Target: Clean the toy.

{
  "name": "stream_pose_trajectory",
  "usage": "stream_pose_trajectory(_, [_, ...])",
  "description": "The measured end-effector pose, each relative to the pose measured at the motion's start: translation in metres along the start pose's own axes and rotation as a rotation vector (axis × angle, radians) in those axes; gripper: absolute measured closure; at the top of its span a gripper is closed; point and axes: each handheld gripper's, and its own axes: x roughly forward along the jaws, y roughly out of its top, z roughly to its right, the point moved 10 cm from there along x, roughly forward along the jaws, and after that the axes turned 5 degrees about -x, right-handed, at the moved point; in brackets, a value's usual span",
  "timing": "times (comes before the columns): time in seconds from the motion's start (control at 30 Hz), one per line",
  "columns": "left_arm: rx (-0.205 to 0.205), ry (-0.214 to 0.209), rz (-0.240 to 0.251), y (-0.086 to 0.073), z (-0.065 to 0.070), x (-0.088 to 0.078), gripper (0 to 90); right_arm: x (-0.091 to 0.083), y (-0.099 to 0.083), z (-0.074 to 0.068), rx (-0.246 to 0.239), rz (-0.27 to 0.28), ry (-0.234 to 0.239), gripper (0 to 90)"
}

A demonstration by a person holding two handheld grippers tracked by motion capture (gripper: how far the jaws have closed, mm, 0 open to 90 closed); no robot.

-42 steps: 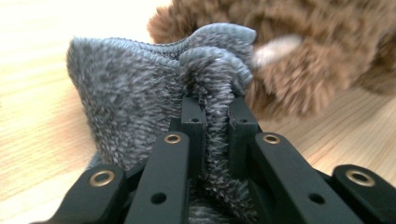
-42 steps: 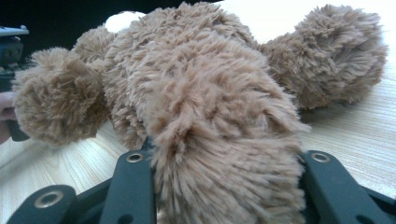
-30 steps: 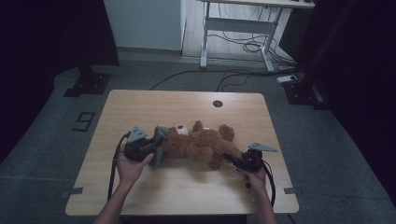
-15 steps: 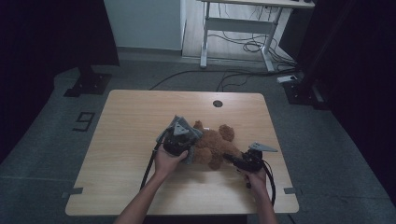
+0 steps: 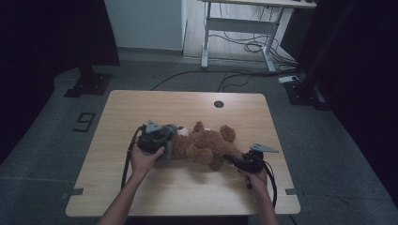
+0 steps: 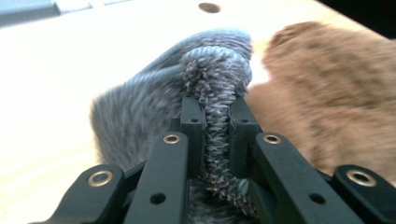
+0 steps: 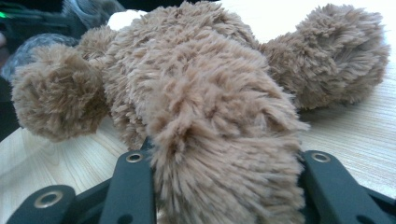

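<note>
From the high view I see the teddy bear [image 5: 202, 146] lying across the middle of the wooden table [image 5: 141, 108]; my left gripper [image 5: 164, 140] sits at its head end with a grey knitted cloth [image 5: 170, 129], my right gripper [image 5: 231, 159] at a leg. In the left gripper view my jaws are pinched tight on the grey knitted cloth [image 6: 212, 84], the bear [image 6: 336, 88] just beside it. In the right gripper view my jaws clamp the bear's leg [image 7: 224, 154]; its body lies on the table [image 7: 355, 140].
</note>
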Motion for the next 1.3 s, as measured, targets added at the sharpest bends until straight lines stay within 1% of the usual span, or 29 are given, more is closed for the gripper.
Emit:
stream_pose_trajectory(0.03, [-0.009, 0.01, -0.016, -0.007, -0.006, 0.003, 80.0, 0.0, 0.0, 0.0, 0.001, -0.001, 0.001, 56.0])
stream_pose_trajectory(0.07, [-0.006, 0.021, -0.026, -0.011, -0.009, 0.005, 80.0, 0.001, 0.0, 0.0, 0.001, 0.0, 0.002, 56.0])
stream_pose_trajectory(0.13, [-0.033, 0.034, -0.032, -0.02, -0.016, 0.009, 80.3, 0.001, -0.001, -0.001, 0.001, -0.001, 0.002, 56.0])
stream_pose_trajectory(0.2, [-0.041, 0.049, -0.055, -0.028, -0.024, 0.013, 80.3, 0.001, -0.001, -0.001, 0.004, -0.004, 0.001, 56.0])
stream_pose_trajectory(0.3, [-0.048, 0.064, -0.128, -0.043, -0.033, 0.022, 80.3, 0.002, -0.002, 0.0, 0.008, -0.004, 0.0, 56.0])
stream_pose_trajectory(0.33, [-0.063, 0.056, -0.144, -0.048, -0.034, 0.026, 80.2, 0.002, -0.002, 0.0, 0.011, -0.005, -0.001, 56.0])
stream_pose_trajectory(0.37, [-0.085, 0.038, -0.145, -0.053, -0.034, 0.029, 80.2, 0.002, -0.002, 0.0, 0.014, -0.007, -0.003, 56.0])
stream_pose_trajectory(0.4, [-0.094, 0.028, -0.143, -0.055, -0.033, 0.03, 80.2, 0.002, -0.002, 0.0, 0.015, -0.007, -0.002, 56.0])
stream_pose_trajectory(0.43, [-0.094, 0.027, -0.138, -0.055, -0.033, 0.03, 80.2, 0.002, -0.002, 0.001, 0.014, -0.007, -0.003, 56.0])
stream_pose_trajectory(0.5, [-0.086, 0.02, -0.129, -0.05, -0.032, 0.025, 80.3, 0.002, -0.002, 0.001, 0.016, -0.006, -0.004, 56.0])
stream_pose_trajectory(0.53, [-0.076, 0.018, -0.109, -0.042, -0.031, 0.019, 80.2, 0.002, -0.002, 0.002, 0.018, -0.005, -0.006, 56.0])
stream_pose_trajectory(0.57, [-0.077, 0.014, -0.089, -0.036, -0.03, 0.014, 80.3, 0.002, -0.002, 0.003, 0.02, -0.004, -0.008, 56.0])
stream_pose_trajectory(0.6, [-0.071, 0.006, -0.065, -0.026, -0.027, 0.007, 80.3, 0.002, -0.002, 0.003, 0.024, -0.004, -0.009, 56.0])
stream_pose_trajectory(0.63, [-0.062, -0.006, -0.028, -0.012, -0.022, -0.002, 80.3, 0.002, -0.002, 0.004, 0.025, -0.004, -0.009, 56.1])
stream_pose_trajectory(0.67, [-0.046, -0.009, -0.009, -0.004, -0.018, -0.008, 80.2, 0.003, -0.002, 0.004, 0.027, 0.001, -0.007, 56.1])
stream_pose_trajectory(0.7, [-0.028, -0.025, 0.016, 0.007, -0.01, -0.014, 80.2, 0.004, -0.002, 0.004, 0.025, -0.002, -0.007, 56.1])
stream_pose_trajectory(0.73, [-0.025, -0.067, 0.043, 0.02, 0.002, -0.021, 80.2, 0.004, -0.001, 0.004, 0.026, 0.001, -0.006, 56.1])
stream_pose_trajectory(0.77, [-0.019, -0.088, 0.055, 0.027, 0.01, -0.023, 80.2, 0.005, 0.0, 0.003, 0.024, 0.0, -0.01, 56.1])
stream_pose_trajectory(0.8, [0.006, -0.098, 0.069, 0.037, 0.021, -0.025, 80.2, 0.005, 0.0, 0.002, 0.023, -0.001, -0.012, 56.1])
stream_pose_trajectory(0.83, [0.016, -0.098, 0.073, 0.043, 0.027, -0.024, 80.2, 0.005, 0.0, 0.002, 0.023, 0.0, -0.012, 56.1])
stream_pose_trajectory(0.87, [0.037, -0.109, 0.072, 0.05, 0.036, -0.021, 80.1, 0.005, 0.0, 0.002, 0.025, 0.0, -0.012, 56.1])
stream_pose_trajectory(0.93, [0.053, -0.115, 0.061, 0.056, 0.047, -0.013, 80.0, 0.005, 0.0, 0.002, 0.029, 0.0, -0.015, 56.1])
stream_pose_trajectory(1.0, [0.068, -0.112, 0.041, 0.059, 0.055, 0.002, 79.9, 0.006, 0.001, 0.002, 0.027, 0.003, -0.018, 56.1])
stream_pose_trajectory(1.03, [0.067, -0.109, 0.027, 0.059, 0.057, 0.01, 79.9, 0.006, 0.001, 0.003, 0.028, 0.005, -0.018, 56.1])
stream_pose_trajectory(1.07, [0.06, -0.109, 0.012, 0.058, 0.058, 0.018, 79.8, 0.006, 0.002, 0.003, 0.029, 0.007, -0.02, 56.1])
stream_pose_trajectory(1.1, [0.044, -0.112, -0.004, 0.055, 0.057, 0.027, 79.8, 0.007, 0.002, 0.004, 0.026, 0.006, -0.022, 56.0])
stream_pose_trajectory(1.17, [0.014, -0.12, -0.026, 0.049, 0.057, 0.038, 79.6, 0.008, 0.004, 0.004, 0.019, 0.008, -0.027, 56.0])
stream_pose_trajectory(1.23, [0.018, -0.111, -0.038, 0.04, 0.056, 0.047, 79.5, 0.009, 0.005, 0.004, 0.012, 0.006, -0.031, 56.0])
stream_pose_trajectory(1.3, [0.045, -0.094, -0.034, 0.037, 0.054, 0.047, 79.6, 0.01, 0.006, 0.004, 0.005, 0.009, -0.03, 56.0])
